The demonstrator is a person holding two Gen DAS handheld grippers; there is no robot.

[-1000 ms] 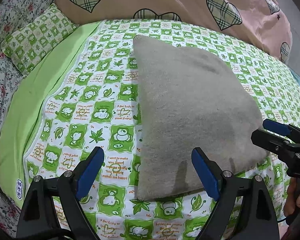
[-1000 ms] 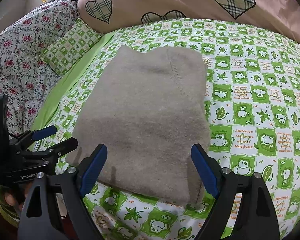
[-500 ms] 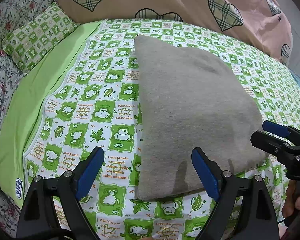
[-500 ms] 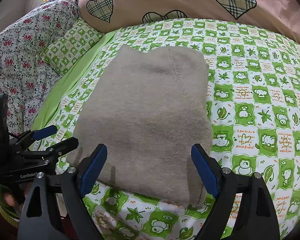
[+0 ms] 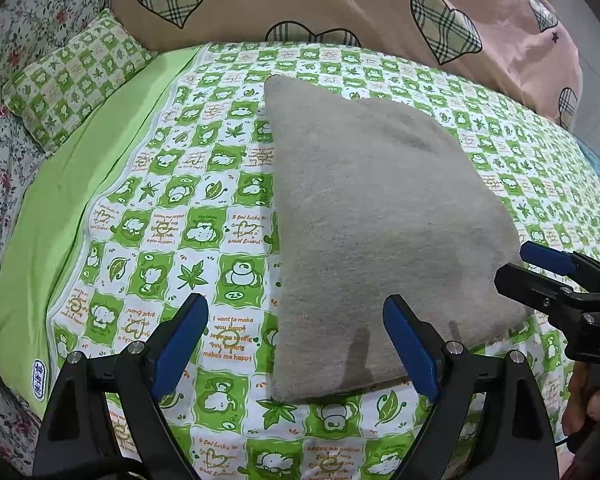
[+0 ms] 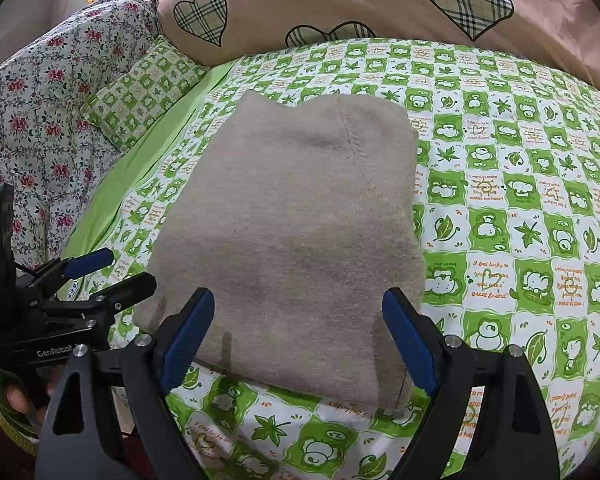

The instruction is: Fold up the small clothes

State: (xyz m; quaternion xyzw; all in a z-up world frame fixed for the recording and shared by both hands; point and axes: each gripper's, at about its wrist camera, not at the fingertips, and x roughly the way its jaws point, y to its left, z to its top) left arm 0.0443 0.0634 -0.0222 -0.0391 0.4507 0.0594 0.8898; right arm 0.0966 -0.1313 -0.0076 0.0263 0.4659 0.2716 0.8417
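Two grippers, both near edge of bed. Left gripper (image 5: 296,344) had fingers spread wide, held nothing. Right gripper (image 6: 300,340) same (wide apart, nothing between). One grey folded cloth (image 5: 376,232) lay flat on green checked sheet (image 5: 160,208), just past fingers. Farther: one small checked pillow (image 5: 76,80), one pink heart blanket (image 5: 340,4).

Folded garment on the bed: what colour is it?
Plain greyish beige folded garment, no print; clearest in the right wrist view.

Green-checked bedsheet (image 5: 148,216), pink heart duvet (image 5: 340,4)
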